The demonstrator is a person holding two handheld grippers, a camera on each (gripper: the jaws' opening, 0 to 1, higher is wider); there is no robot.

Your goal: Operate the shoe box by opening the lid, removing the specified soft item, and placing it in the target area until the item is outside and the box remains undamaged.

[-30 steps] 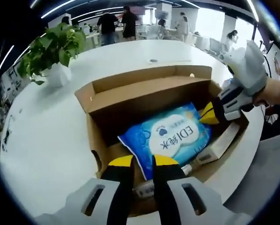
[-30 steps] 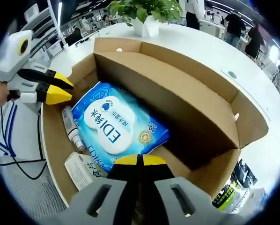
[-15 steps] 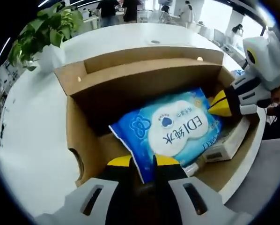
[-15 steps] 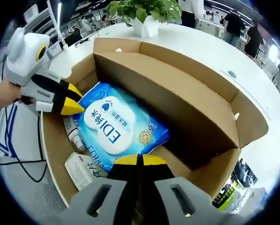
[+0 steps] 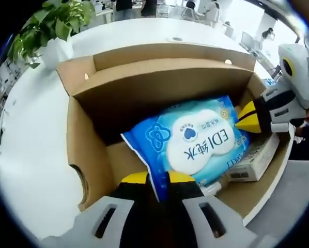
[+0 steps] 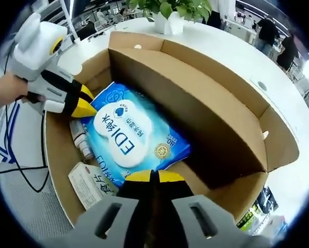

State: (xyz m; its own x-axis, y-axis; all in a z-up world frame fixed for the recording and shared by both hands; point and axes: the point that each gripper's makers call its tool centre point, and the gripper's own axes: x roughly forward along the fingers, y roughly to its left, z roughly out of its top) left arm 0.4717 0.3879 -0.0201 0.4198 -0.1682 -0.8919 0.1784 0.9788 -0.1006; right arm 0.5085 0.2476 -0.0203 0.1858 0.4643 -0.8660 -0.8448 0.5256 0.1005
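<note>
Shoe box [image 5: 87, 150] lid already open; blue wipes pack [image 5: 188, 144] lies inside, mid-floor, beside small carton [image 6: 90, 187]. Left gripper [image 5: 157, 179] pinches pack's near edge. Right gripper [image 6: 151, 176] closed at opposite edge, grasp unclear. Step: extraction. Next: lift pack clear of walls.

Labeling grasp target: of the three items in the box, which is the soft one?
The blue wet-wipes pack, a flexible pouch lying on top. The white carton is a rigid box and the small bottle a hard tube, both beside it.
</note>
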